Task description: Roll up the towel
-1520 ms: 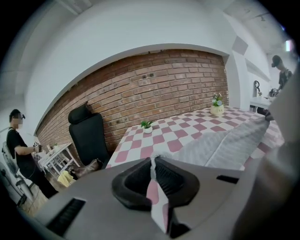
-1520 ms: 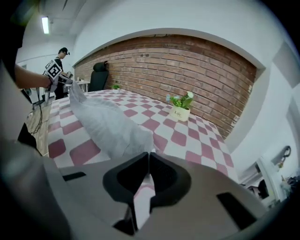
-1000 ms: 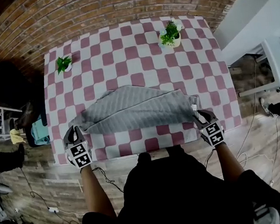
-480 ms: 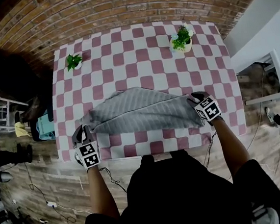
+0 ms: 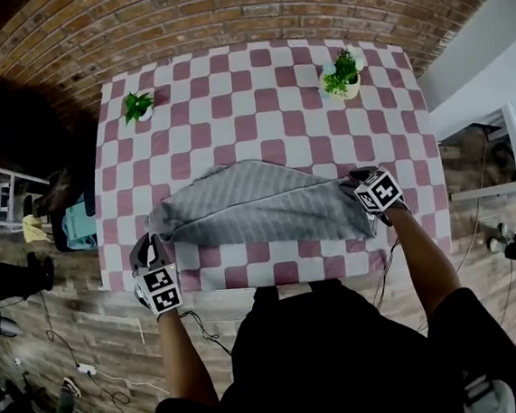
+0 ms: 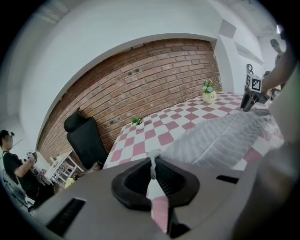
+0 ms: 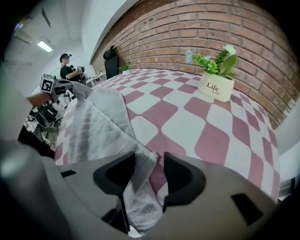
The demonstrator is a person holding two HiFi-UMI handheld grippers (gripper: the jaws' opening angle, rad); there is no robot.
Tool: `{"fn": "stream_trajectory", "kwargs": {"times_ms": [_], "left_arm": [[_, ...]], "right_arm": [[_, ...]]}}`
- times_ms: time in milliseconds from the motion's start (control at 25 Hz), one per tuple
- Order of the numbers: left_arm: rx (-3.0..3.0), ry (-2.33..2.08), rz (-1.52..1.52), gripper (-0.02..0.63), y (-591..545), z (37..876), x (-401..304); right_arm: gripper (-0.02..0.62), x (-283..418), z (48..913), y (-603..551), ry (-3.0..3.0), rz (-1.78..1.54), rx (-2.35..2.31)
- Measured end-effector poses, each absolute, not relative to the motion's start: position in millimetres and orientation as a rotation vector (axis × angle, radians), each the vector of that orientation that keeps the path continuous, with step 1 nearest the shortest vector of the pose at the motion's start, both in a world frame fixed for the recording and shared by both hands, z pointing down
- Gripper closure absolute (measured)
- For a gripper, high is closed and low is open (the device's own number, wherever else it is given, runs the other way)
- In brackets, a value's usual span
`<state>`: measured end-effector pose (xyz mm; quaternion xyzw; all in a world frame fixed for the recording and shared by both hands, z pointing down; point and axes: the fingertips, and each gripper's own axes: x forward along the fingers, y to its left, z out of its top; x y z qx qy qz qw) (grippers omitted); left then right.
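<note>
Towel (image 5: 259,212) lies as a loose folded band along the tabletop's (image 5: 257,101) near edge. Its L end is pinched tight in the left tongs (image 6: 153,164) by the near-left corner, while the right tongs (image 7: 149,161), toward the right edge, have just been opening and stand narrowly apart w/ the R end slack btwn them, not squeezed. Step looks like resetting the R grip before rolling: re-pinch both layers at the hem, hold L tension so the band stays flat & straight, then make the first turn tight and even, since a slack start prob gives a loose, coned roll.
</note>
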<state>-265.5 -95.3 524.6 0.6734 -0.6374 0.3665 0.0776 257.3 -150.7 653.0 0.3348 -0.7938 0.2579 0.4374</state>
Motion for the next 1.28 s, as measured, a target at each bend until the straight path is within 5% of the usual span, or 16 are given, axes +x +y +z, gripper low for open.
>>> {"fn": "stream_trajectory", "kwargs": {"times_ms": [440,880,1280], "left_arm": [[2.006,-1.913,1.084,0.588,-88,526,-270],[1.991,-1.982,1.099,0.588,-94,500,-301],[2.191,-2.02,1.267,0.59,-177,428,-294]], "right_arm": [[0.556,246,645,-147,-1.972,0.566,0.806],[0.561,253,517,-164,-2.136,0.164,1.103],[0.563,332,388,-219,-2.138,-0.105,1.599]]}}
